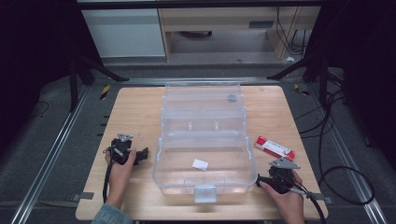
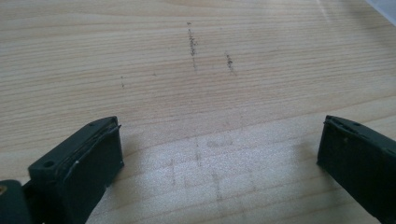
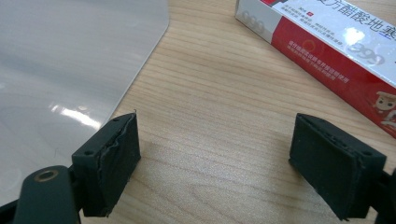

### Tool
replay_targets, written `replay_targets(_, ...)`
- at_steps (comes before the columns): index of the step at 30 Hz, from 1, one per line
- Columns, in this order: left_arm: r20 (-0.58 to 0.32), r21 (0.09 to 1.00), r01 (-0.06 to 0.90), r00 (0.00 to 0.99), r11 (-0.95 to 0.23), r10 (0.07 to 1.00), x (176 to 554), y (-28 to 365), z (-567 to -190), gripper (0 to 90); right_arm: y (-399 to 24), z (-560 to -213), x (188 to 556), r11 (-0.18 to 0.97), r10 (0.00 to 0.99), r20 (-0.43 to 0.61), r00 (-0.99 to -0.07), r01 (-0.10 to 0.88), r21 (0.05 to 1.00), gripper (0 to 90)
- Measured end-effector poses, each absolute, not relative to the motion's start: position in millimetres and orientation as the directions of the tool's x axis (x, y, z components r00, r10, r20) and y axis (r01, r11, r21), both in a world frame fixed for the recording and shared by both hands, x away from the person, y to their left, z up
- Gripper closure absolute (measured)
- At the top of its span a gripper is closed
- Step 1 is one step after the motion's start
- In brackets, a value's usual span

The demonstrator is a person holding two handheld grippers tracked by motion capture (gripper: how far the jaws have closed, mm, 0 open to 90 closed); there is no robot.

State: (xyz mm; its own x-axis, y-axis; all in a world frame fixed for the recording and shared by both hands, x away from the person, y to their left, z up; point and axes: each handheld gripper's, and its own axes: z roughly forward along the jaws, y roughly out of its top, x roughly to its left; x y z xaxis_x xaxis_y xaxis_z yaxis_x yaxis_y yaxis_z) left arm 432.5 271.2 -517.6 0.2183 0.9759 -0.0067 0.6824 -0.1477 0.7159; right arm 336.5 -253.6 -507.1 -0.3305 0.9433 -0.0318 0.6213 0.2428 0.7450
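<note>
A clear plastic box (image 1: 204,164) stands open in the middle of the wooden table (image 1: 135,109), its lid (image 1: 203,105) laid back behind it. A small white slip (image 1: 200,164) lies on its floor. A red and white carton (image 1: 274,147) lies to the right of the box; in the right gripper view the carton (image 3: 336,46) is ahead and to the right. A hand holds my left gripper (image 1: 128,151) left of the box, and the left gripper (image 2: 219,140) is open over bare wood. My right gripper (image 1: 279,176) is by the box's front right corner. The right gripper (image 3: 215,135) is open, with the box wall (image 3: 70,60) to its left.
A latch tab (image 1: 205,192) juts from the box's front edge. Cables (image 1: 343,172) trail off the table's right side over the dark floor. Metal rails (image 1: 51,154) run along both sides of the table. Bare wood lies in front of each gripper.
</note>
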Motion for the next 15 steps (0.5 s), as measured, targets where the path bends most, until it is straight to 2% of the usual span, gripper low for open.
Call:
replay_targets(5,-0.007,0.716,0.682,0.218,-0.148,0.976,432.5,271.2,-517.6,0.0,-253.0,-507.4,337.2,0.260,0.935,-0.030,-0.354,0.624,0.737,11.2)
replay_targets(10,-0.007,0.716,0.682,0.219,-0.148,0.976,432.6,271.1,-517.7,0.0,-253.4,-507.4,337.2,0.262,0.934,-0.030,-0.356,0.624,0.736,11.2)
replay_targets(15,-0.008,0.717,0.681,0.222,-0.150,0.975,432.8,270.8,-517.7,0.0,-256.9,-506.5,335.8,0.270,0.930,-0.036,-0.365,0.617,0.739,16.8)
